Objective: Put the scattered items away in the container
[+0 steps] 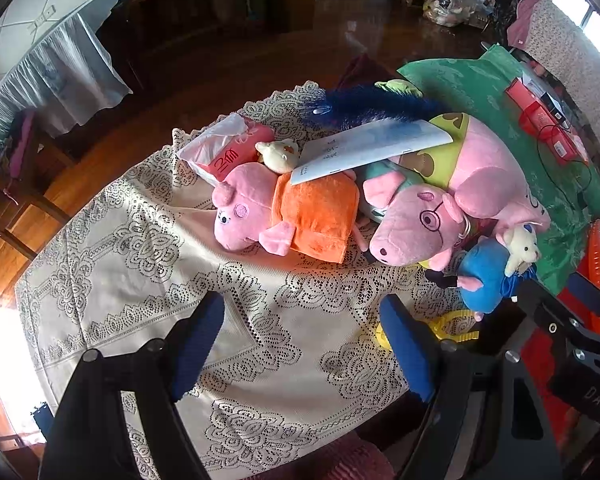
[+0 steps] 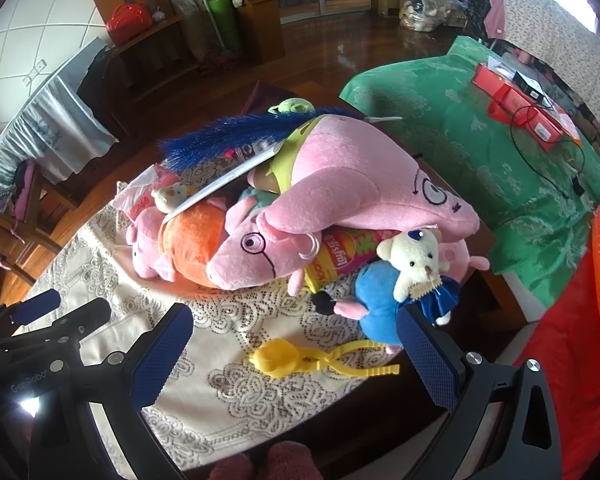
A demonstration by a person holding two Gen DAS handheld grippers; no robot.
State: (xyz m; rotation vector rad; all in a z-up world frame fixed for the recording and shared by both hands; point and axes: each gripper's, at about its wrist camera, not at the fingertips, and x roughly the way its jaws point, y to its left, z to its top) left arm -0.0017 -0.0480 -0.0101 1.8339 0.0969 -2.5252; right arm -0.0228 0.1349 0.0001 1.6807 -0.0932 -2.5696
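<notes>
My left gripper point(image 1: 302, 344) and right gripper point(image 2: 296, 356) both gape wide, empty, above the cream lace tablecloth point(image 1: 140, 248); the yellow plastic clamp toy point(image 2: 300, 360) lies between my right fingers, plush pink pigs point(image 2: 284, 256) heaped beyond

Plush pigs point(image 2: 300, 208) heaped on lace tablecloth point(image 2: 236, 392), yellow tongs point(image 2: 320, 362) beside.

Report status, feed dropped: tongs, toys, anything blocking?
Left tongs open, empty. Right tongs open, empty. Toys piled on table, untouched. Yellow clip under right tongs.
</notes>
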